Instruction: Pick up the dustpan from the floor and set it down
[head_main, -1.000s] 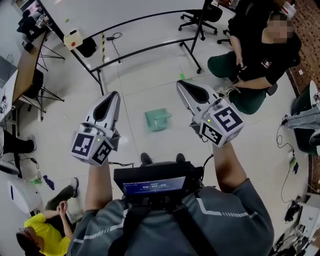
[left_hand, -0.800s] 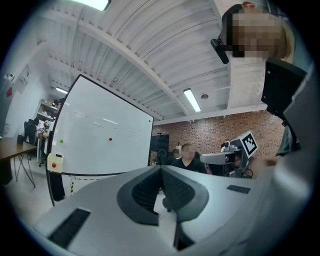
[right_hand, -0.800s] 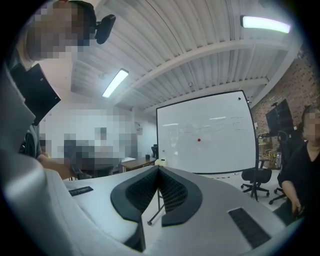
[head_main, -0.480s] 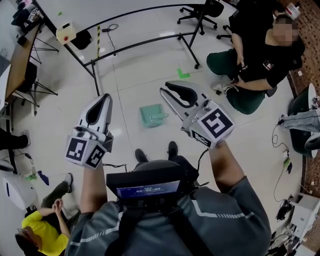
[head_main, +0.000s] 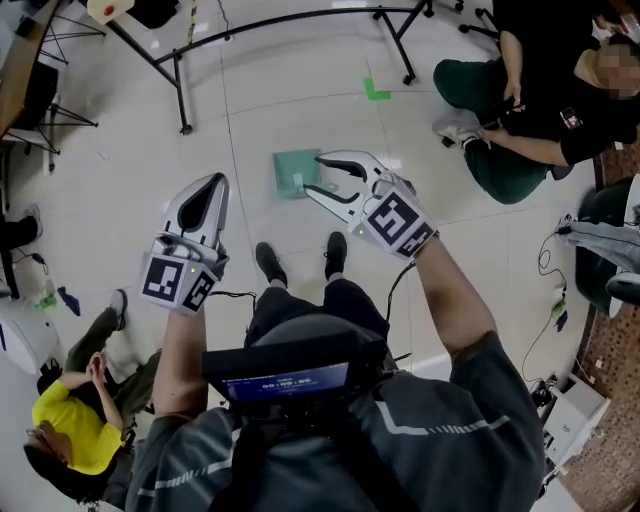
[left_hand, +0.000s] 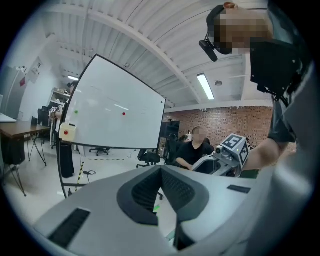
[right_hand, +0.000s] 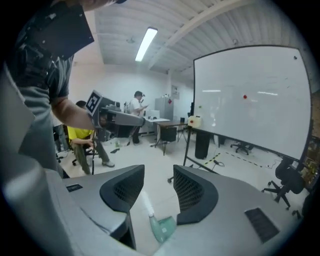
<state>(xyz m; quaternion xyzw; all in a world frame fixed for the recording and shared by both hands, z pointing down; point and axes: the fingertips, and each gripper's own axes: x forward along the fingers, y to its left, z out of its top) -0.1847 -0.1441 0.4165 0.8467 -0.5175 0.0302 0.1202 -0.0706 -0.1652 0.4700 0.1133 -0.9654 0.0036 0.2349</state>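
Fingers (right_hand: 122, 189) of the right gripper (head_main: 313, 174) stand apart, having just been opening, with nothing between the pads. Through their gap the green dustpan (right_hand: 162, 227) shows lying flat on the pale floor (head_main: 300, 90). In the head view the pan lies just beyond the person's shoes (head_main: 268, 264), and the right gripper's tips hang over its right edge. Whether they touch it cannot be told. The left gripper (head_main: 212, 185), to the left and nearer, has its pads pressed together on nothing.

The likely risks are these. The smooth floor could let the light pan skid away if a tip nudges it before the jaws close. A bite on the thin wall rather than the handle could tip or drop the pan on lifting. A steep reach could knock the tips against the floor.
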